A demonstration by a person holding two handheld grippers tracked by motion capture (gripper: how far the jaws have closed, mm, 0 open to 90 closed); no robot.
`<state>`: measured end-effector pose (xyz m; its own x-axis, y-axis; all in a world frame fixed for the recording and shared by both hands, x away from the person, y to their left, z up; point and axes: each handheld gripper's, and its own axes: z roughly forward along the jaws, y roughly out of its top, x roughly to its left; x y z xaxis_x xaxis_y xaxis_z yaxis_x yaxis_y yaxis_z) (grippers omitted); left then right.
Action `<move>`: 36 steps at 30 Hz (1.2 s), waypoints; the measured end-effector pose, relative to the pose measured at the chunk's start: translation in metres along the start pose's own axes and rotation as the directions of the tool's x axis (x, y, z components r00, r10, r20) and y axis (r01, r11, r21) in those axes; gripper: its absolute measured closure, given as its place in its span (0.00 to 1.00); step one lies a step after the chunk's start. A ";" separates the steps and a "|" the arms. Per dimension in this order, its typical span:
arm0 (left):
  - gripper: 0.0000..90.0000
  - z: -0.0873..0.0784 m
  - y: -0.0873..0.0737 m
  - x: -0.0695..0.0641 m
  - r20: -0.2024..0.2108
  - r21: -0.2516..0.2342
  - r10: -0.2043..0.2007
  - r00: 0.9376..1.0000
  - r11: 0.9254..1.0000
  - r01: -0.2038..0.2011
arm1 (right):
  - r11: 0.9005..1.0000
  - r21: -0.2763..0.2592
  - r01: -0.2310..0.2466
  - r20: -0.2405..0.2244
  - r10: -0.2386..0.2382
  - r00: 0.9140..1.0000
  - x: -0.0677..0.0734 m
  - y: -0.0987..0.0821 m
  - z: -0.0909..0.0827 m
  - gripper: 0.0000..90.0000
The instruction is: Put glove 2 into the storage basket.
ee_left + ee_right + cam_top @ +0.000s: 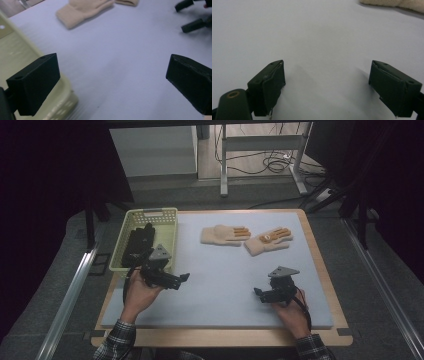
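At the far left of the desk (320,270), a pale yellow-green basket (170,227) with slotted walls holds a dark item (137,242) whose kind cannot be made out from above. Just in front of the basket's near right corner, the left tool (181,280) is held in the person's left hand (140,292), its two black jaws spread wide with nothing between them; in the left gripper view the jaws frame bare grey-blue mat, with the basket's rim (30,75) running beneath the jaw on the left of the picture. Toward the middle of the far edge lie two beige gloves with orange-striped fingers, flat on the mat: the left glove (222,235), its cuff toward the basket, and the right glove (267,241), angled just beside it, the two touching or nearly so. Both are well apart from either tool. At the near right, the right tool (259,294) sits low over the mat in the person's right hand (290,310), jaws likewise standing apart and empty; the right gripper view shows plain mat between them and an edge of a glove (392,3) at top right. Plaid sleeves enter from the bottom edge.
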<state>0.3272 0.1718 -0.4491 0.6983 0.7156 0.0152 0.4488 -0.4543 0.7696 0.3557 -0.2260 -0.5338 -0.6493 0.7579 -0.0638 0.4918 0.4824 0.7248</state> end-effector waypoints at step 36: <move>0.00 0.065 -0.077 -0.030 0.008 0.118 -0.058 0.998 0.991 0.057 | 1.000 0.014 -0.014 -0.001 0.014 1.000 -0.001 0.001 0.001 0.14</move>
<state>0.3082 0.1506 -0.5501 0.6756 0.7365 -0.0346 0.5501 -0.4723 0.6887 0.3571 -0.2256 -0.5333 -0.6431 0.7639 -0.0530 0.5087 0.4780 0.7161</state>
